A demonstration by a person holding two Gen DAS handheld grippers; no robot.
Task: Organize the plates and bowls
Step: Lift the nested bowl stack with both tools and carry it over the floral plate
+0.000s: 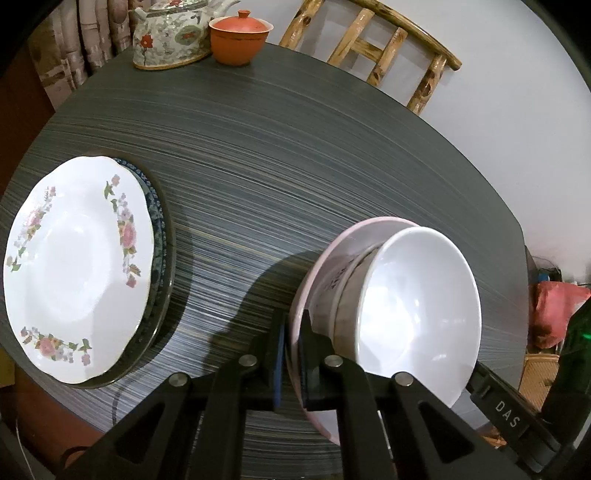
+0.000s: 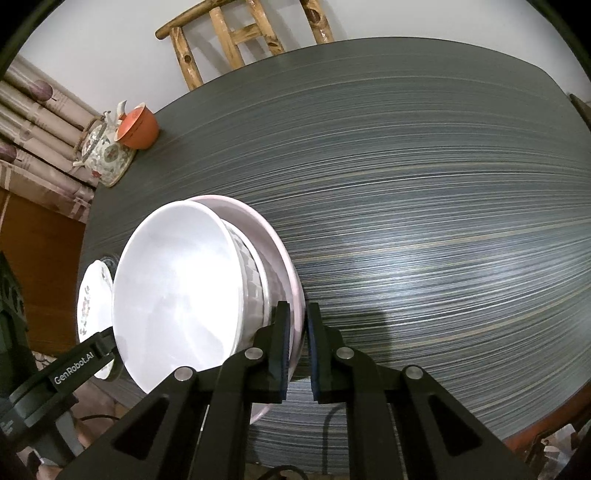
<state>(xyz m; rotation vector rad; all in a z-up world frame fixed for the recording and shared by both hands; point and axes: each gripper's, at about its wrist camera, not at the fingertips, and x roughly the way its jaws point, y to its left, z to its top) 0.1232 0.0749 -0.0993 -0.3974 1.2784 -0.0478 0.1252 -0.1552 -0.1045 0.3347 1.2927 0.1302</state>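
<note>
A stack of bowls sits on the dark striped table (image 1: 258, 166): a white bowl (image 1: 417, 317) on top, a grey patterned bowl (image 1: 347, 291) under it, and a wide pink bowl (image 1: 325, 258) at the bottom. My left gripper (image 1: 291, 354) is shut on the pink bowl's near rim. My right gripper (image 2: 297, 332) is shut on the pink bowl's rim (image 2: 291, 280) from the opposite side; the white bowl (image 2: 177, 295) shows there too. A stack of plates topped by a white floral plate (image 1: 77, 269) lies at the left.
A floral teapot (image 1: 170, 37) and an orange lidded cup (image 1: 240, 35) stand at the table's far edge. A bamboo chair (image 1: 373, 40) is behind the table. The table's near edge lies just below both grippers. A red bag (image 1: 554, 310) is off the table at right.
</note>
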